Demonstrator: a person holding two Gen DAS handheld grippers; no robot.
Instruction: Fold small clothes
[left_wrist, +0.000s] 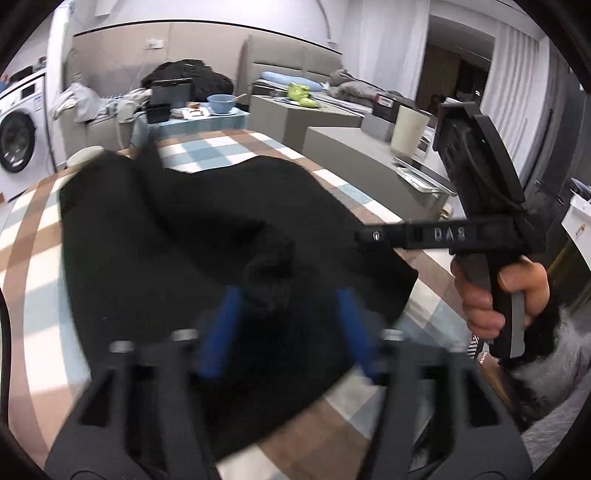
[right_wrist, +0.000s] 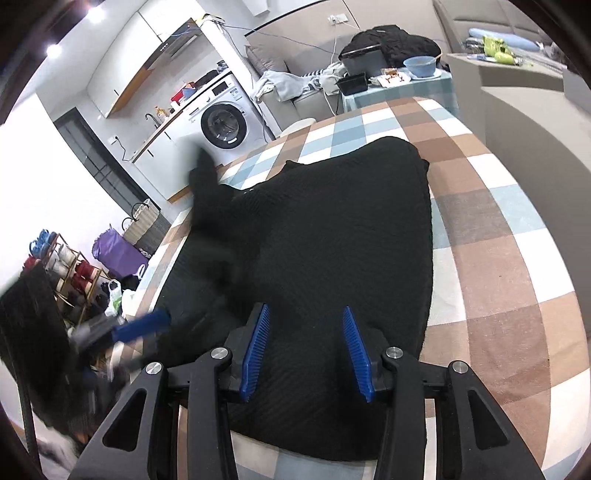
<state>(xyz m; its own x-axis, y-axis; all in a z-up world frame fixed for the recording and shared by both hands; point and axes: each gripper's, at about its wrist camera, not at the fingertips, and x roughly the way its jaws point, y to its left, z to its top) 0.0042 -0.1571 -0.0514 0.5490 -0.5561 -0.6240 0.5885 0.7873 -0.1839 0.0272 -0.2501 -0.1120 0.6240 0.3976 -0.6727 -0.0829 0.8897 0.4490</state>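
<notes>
Our left gripper (left_wrist: 284, 317) is blurred, blue pads spread apart, a bunched fold of the black garment (left_wrist: 207, 236) between them but not pinched. Our right gripper (right_wrist: 306, 350) has its jaws parted too, hovering over the garment's near edge, nothing clamped. The garment lies spread on the checked tablecloth (right_wrist: 498, 229), a loose sleeve (right_wrist: 207, 184) flung up on the washing machine (right_wrist: 221, 125) side.

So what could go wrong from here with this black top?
1. A sleeve end of the black top looks bunched between the open left claw; it may snag as the claw pulls away.
2. The top's left edge lies near the table edge, so it could slide off.
</notes>
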